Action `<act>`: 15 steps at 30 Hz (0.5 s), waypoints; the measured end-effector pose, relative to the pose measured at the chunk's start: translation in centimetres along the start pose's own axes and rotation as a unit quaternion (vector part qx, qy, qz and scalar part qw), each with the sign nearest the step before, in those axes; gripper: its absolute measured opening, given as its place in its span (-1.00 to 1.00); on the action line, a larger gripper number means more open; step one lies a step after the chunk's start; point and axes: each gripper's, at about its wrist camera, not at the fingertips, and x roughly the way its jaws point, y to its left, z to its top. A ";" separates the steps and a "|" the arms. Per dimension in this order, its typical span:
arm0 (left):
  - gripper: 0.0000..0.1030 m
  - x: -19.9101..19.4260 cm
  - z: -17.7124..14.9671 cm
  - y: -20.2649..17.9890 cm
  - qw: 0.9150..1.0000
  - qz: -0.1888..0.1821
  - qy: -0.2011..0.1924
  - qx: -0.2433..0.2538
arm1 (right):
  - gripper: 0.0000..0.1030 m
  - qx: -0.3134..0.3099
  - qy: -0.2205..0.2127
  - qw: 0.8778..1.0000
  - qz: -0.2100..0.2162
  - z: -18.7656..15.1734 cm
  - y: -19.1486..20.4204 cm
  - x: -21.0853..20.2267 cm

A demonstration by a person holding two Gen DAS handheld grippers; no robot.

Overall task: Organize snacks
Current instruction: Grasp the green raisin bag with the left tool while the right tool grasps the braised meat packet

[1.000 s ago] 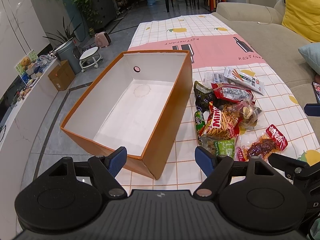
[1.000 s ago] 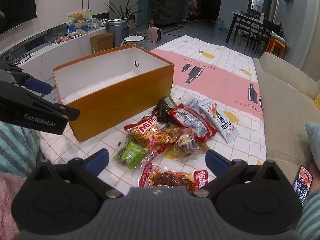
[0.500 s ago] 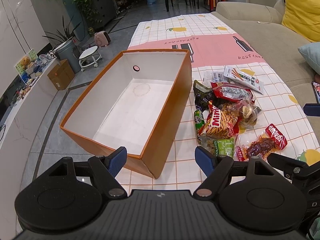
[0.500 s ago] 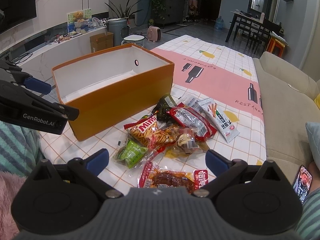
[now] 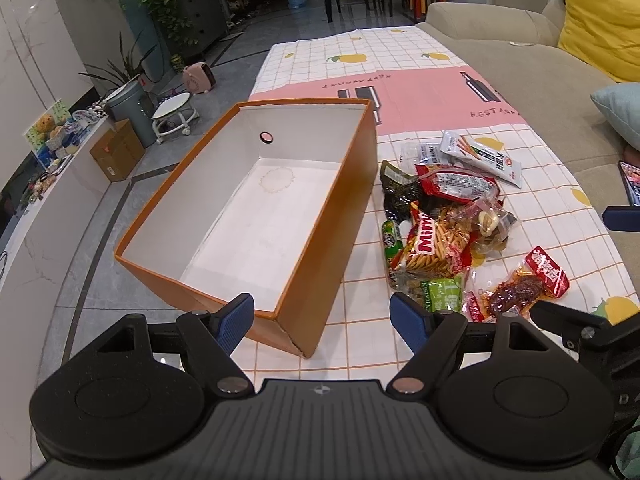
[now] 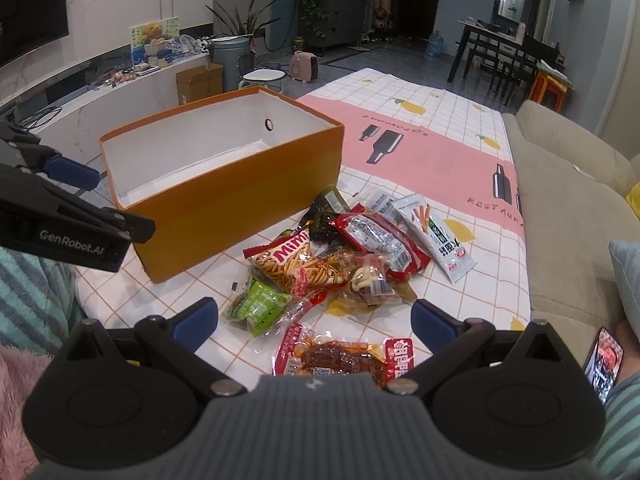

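Nothing moved in last second. My left gripper (image 5: 322, 318) and right gripper (image 6: 314, 318) both spread wide, holding nothing. Snacks (image 6: 340, 256) heaped on tablecloth (image 6: 436, 148) beside orange box (image 5: 332, 216), box bare inside. Sorting not begun.

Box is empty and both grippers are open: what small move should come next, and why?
Probably lower the right gripper onto the red meat packet just below its open jaws. It lies apart from the snack pile, and the orange box holds nothing yet.
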 end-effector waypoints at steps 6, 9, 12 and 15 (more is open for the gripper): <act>0.50 0.4 0.6 -0.1 0.999 -0.052 0.000 -0.002 | 0.91 0.040 0.005 0.999 0.003 -0.5 -1.6 0.8; 0.30 1.2 0.9 -0.3 0.995 -0.098 0.014 -0.005 | 0.72 0.056 0.012 0.998 0.001 -1.0 -2.4 1.5; 0.31 2.3 1.1 -1.0 0.992 -0.126 0.031 -0.006 | 0.52 0.075 0.035 0.997 -0.008 -1.6 -3.3 2.9; 0.43 3.4 1.4 -1.8 0.990 -0.133 0.047 -0.001 | 0.50 0.083 0.067 0.994 -0.006 -2.2 -3.8 4.4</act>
